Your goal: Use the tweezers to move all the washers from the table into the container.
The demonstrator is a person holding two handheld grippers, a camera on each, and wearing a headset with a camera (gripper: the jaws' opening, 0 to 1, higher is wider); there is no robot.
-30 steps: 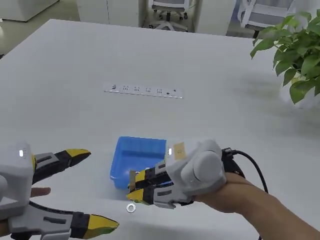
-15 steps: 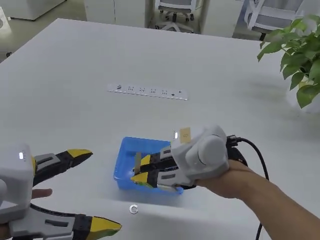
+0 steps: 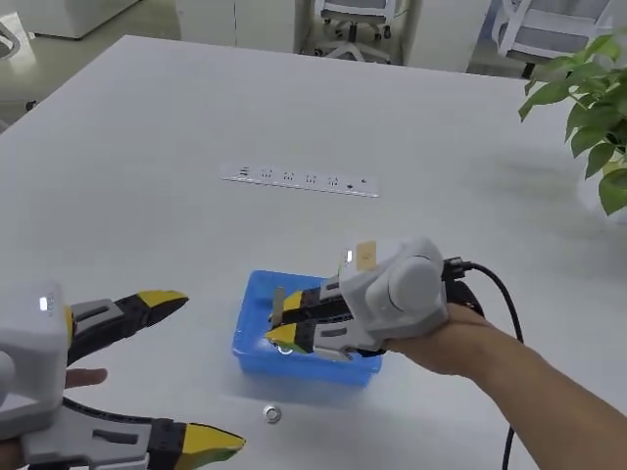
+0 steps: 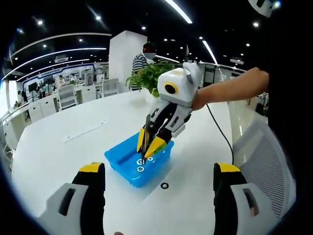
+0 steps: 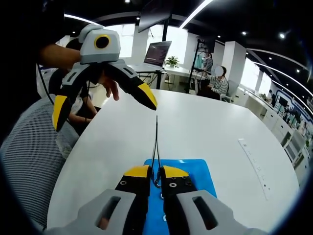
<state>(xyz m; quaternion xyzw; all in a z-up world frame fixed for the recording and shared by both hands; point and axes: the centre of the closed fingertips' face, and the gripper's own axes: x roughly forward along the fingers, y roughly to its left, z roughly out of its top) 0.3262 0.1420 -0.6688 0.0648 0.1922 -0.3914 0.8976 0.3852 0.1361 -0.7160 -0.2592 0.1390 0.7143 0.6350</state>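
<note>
My right gripper (image 3: 291, 333) is shut on thin metal tweezers (image 3: 277, 305) and hovers over the blue container (image 3: 251, 345). In the left gripper view the tweezers (image 4: 145, 134) point down into the container (image 4: 120, 157), where a few washers (image 4: 140, 169) lie. I cannot tell whether the tips hold a washer. One washer (image 3: 272, 414) lies on the table just in front of the container, seen again as a dark washer (image 4: 165, 185). My left gripper (image 3: 193, 370) is open and empty at the lower left. The right gripper view shows the tweezers (image 5: 156, 142) above the container (image 5: 198, 171).
A white power strip (image 3: 299, 180) lies across the table beyond the container. A green plant (image 3: 588, 93) stands at the far right, and office chairs (image 3: 353, 24) line the far edge. A black cable (image 3: 490, 284) trails from the right gripper.
My right gripper with the tweezers has moved from beside the loose washer at the container's front up and over the container. The washer stays on the table. The left gripper has held still.
</note>
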